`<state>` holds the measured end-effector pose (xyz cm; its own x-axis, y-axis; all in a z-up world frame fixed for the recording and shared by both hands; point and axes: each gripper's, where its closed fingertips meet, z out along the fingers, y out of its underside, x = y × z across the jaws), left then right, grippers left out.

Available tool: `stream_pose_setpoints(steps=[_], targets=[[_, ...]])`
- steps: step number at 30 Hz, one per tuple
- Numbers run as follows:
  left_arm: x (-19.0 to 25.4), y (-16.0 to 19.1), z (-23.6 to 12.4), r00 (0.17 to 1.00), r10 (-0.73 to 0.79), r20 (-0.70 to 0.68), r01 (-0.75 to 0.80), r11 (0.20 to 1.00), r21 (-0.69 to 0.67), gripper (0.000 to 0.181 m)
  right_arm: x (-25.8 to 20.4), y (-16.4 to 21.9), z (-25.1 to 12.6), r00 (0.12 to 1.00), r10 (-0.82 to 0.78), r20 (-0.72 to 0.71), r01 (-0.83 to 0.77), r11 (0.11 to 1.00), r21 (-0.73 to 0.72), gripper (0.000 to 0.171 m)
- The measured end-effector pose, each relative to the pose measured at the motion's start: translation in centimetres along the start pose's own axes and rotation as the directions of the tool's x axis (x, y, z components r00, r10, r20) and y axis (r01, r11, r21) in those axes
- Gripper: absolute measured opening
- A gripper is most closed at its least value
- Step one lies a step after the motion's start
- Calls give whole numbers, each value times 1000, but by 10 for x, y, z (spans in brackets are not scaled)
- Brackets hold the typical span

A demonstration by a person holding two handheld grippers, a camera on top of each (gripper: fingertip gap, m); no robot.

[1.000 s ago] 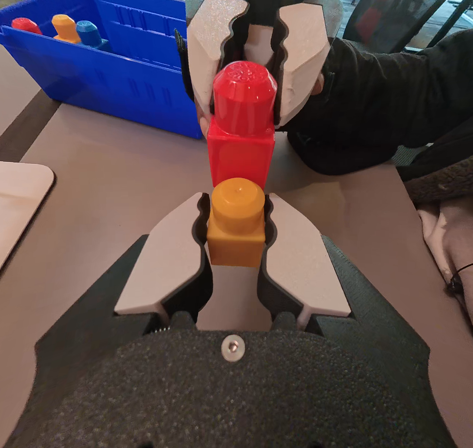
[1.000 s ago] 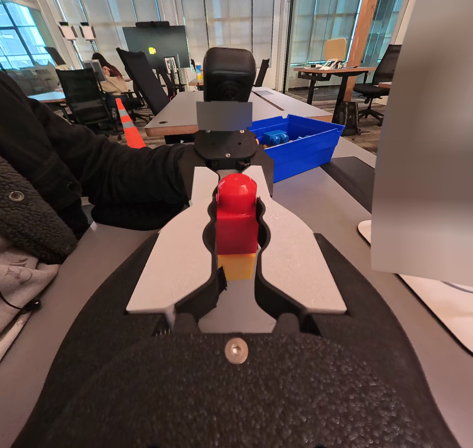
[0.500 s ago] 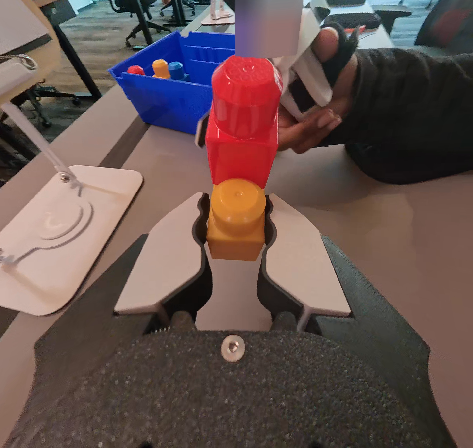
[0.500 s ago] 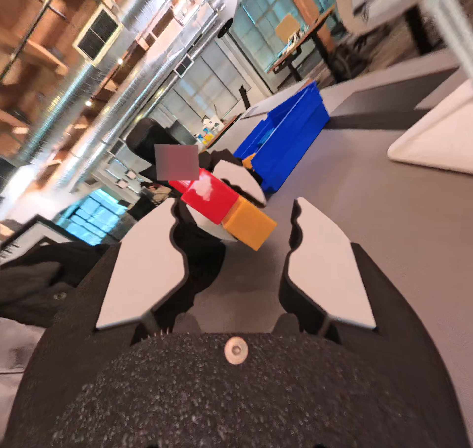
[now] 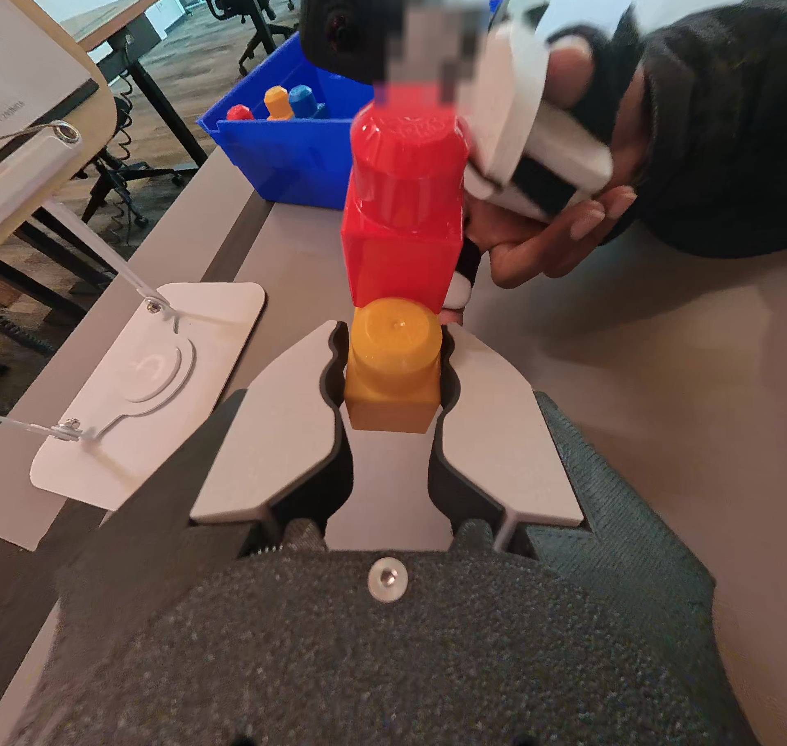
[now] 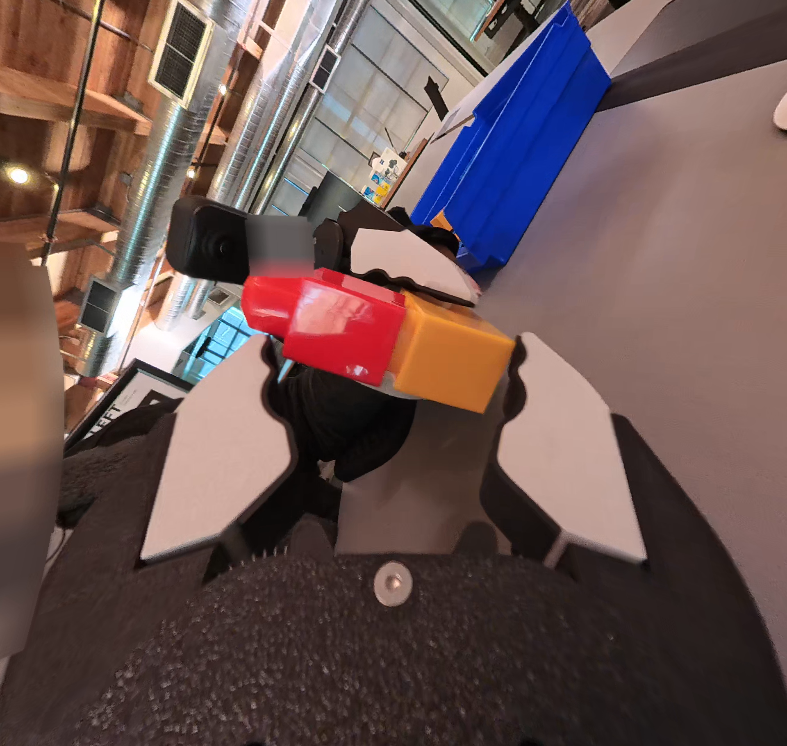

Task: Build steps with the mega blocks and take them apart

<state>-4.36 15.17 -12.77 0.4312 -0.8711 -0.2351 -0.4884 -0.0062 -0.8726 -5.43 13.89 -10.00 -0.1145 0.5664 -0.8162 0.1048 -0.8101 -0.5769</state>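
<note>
The orange block [image 5: 392, 378] sits pinched between the fingertips of the left gripper [image 5: 394, 368], its round stud pointing away from the camera, and the red block [image 5: 402, 214] is joined to it on the far side, so the pair stands out beyond the grey fingers [image 5: 281, 427] above the table [image 5: 617, 406]. In the right wrist view the same pair lies tilted, the red block [image 6: 340, 329] to the left and the orange block [image 6: 451, 363] to the right, with the left gripper's pale fingers closed on the orange one from behind. The right gripper [image 6: 392, 363] has its fingers spread wide with nothing between them, the blocks just beyond the tips; its camera is rolled steeply, so the table [image 6: 681, 257] runs up the right side. In the left wrist view a hand [image 5: 566, 214] in a dark sleeve wraps the right gripper's white handle just right of the red block. The table is plain grey. A blue bin [image 5: 289, 155] stands at its far edge with small red, orange and blue blocks inside, and a white flat base plate [image 5: 140, 393] lies to the left. Around it is an open office with desks, rolling chairs, wood flooring, large windows, silver ceiling ducts and timber beams.
</note>
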Motion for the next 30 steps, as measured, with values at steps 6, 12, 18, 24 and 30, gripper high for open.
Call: stream_pose_setpoints(steps=[6, 12, 18, 24, 30], targets=[[1, -7, -4, 1000, 18, -1, -18, 999, 32, 42, -4, -1, -3, 999, 6, 54, -7, 1000, 10, 95], [1, -8, -5, 1000, 28, 1, -28, 999, 43, 42, -5, -1, -3, 997, 2, 71, -3, 1000, 13, 93], [3, -6, -6, 999, 54, 4, -54, 998, 10, 42, -5, 2, -2, 998, -6, 63, 6, 1000, -4, 92], [3, -5, -6, 998, 58, 10, -58, 998, -7, 42, -5, 2, -2, 998, -27, 52, 27, 1000, -7, 92], [3, -6, -7, 999, 37, -9, -37, 999, 10, 42, -6, 2, -1, 998, -26, 57, 26, 1000, -4, 93]])
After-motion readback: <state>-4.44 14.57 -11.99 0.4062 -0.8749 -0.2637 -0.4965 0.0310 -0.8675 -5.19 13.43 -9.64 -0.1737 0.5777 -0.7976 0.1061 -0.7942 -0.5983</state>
